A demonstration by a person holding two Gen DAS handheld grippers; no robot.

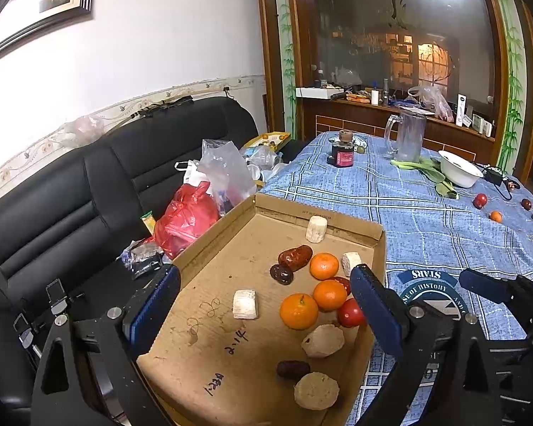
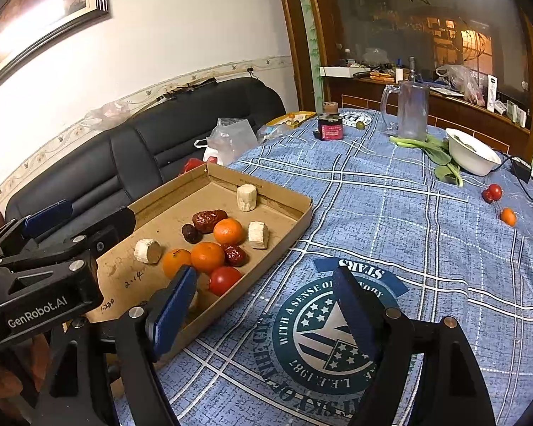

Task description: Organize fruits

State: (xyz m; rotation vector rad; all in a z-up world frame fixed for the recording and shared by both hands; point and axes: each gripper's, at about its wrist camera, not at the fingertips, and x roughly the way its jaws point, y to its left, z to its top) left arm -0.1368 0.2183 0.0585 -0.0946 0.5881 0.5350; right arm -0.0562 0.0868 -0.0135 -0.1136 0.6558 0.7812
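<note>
1. left gripper (image 1: 264,303): black frame, blue ribbed pads, jaws released and holding nothing, poised over the cardboard tray (image 1: 209,248).
2. right gripper (image 2: 263,301): same build, jaws released and holding nothing, straddling the tray's 3 o'clock wall and the tablecloth (image 2: 391,213).
3. tray: shallow brown corrugated card with scuffed floor and pen marks, lying at the table's 9 o'clock edge.
4. fruit in the tray: three glossy round oranges (image 1: 298,311), a smooth red tomato (image 1: 350,313), wrinkled dark-red dates (image 1: 295,257), all clustered toward the tray's 3 o'clock wall, several touching.
5. pale chalky chunks (image 1: 245,304), some cylindrical and some lumpy, lie scattered among the fruit.
6. loose fruit at the table's 2 o'clock: a red tomato (image 2: 495,191) touching a darker fruit, and a small orange (image 2: 508,216) near them.
7. cloth: blue plaid weave with a round printed emblem.
8. at 12 o'clock: a clear glass mug (image 2: 410,113), a dark jar (image 2: 330,122), a white bowl (image 2: 472,151), and leafy greens (image 2: 433,154).
9. at 9 o'clock: a black padded sofa (image 1: 71,191) with plastic bags (image 1: 209,191).
</note>
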